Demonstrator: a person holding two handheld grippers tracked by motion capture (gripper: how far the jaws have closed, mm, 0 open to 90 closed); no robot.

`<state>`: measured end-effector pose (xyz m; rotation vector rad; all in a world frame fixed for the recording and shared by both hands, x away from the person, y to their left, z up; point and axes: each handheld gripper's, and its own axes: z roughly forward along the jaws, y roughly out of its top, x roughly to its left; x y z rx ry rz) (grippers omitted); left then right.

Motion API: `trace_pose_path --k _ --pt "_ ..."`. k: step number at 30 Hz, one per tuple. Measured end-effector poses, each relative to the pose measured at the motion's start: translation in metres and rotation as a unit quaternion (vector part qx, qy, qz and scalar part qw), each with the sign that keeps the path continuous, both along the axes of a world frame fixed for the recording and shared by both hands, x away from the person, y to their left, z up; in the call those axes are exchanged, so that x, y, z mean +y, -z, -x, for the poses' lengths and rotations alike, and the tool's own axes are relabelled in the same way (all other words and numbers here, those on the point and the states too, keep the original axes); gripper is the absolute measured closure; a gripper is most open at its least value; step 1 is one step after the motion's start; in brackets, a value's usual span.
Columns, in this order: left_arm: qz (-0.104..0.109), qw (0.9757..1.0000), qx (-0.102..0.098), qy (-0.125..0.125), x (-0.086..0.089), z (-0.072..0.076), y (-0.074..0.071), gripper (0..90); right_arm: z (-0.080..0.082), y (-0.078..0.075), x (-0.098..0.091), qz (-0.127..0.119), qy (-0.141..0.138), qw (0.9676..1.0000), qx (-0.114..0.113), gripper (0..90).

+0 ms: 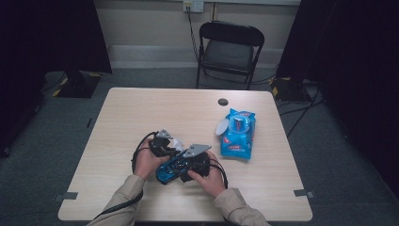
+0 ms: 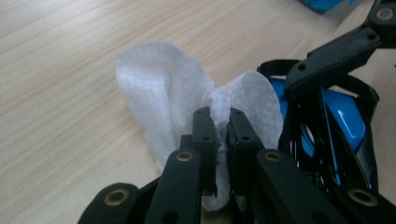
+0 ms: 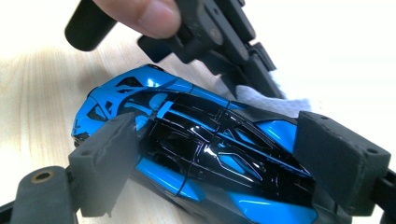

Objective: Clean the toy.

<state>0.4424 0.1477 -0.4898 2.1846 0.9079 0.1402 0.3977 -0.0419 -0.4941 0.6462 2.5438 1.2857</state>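
Toy car (image 3: 196,154): blue and black, glossy shell; I take it as the landmark. It sits low over the table (image 1: 141,113) near its front edge, between my two hands.
Right gripper (image 3: 215,163): jaws clamped across the car's body, one pad on each flank. I judge this hold is there to keep the car steady while it is wiped.
Wet wipe (image 2: 173,88): white, bunched, just beside the car and touching its far side in the right gripper view.
Left gripper (image 2: 218,123): jaws together on the wipe's pinched middle, loose folds fanning out ahead. Gathered this way, the wipe works as a pad.
Wipe pack (image 1: 239,133): blue, flap open, lying well apart from the car, on its right, within reach for another sheet.
Step in hand, my reading: cleaning the car's shell.
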Motion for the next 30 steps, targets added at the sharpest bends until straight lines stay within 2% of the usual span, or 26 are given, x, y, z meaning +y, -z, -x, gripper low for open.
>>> trace_pose_path --k 2,5,6,13,19,22,30 --pt "0.001 1.0 0.001 -0.004 0.002 0.002 0.0 83.9 0.0 0.0 0.0 0.002 0.0 1.0 0.001 13.6" --pt "-0.008 0.9999 0.009 0.003 0.009 0.004 -0.002 83.9 -0.001 -0.001 0.001 0.006 0.0 1.0 0.003 13.6" --pt "-0.004 0.9999 0.01 0.001 0.01 0.005 -0.002 83.8 -0.001 -0.002 0.001 0.007 0.0 1.0 0.003 13.6" --pt "-0.01 0.9999 0.013 0.004 0.021 0.014 -0.003 83.8 0.0 -0.001 0.001 0.005 0.002 1.0 0.001 13.6" --pt "0.008 0.9998 0.017 -0.004 0.031 0.02 -0.001 83.7 0.001 -0.001 0.002 0.006 -0.002 1.0 0.001 13.9" --pt "0.004 0.9999 0.016 -0.001 0.034 0.022 -0.001 83.7 0.002 -0.002 0.005 0.01 -0.005 0.9999 0.001 13.9" --pt "0.01 0.9997 0.021 -0.008 0.036 0.022 -0.001 83.3 0.002 -0.002 0.006 0.011 -0.007 0.9999 0.002 14.0"
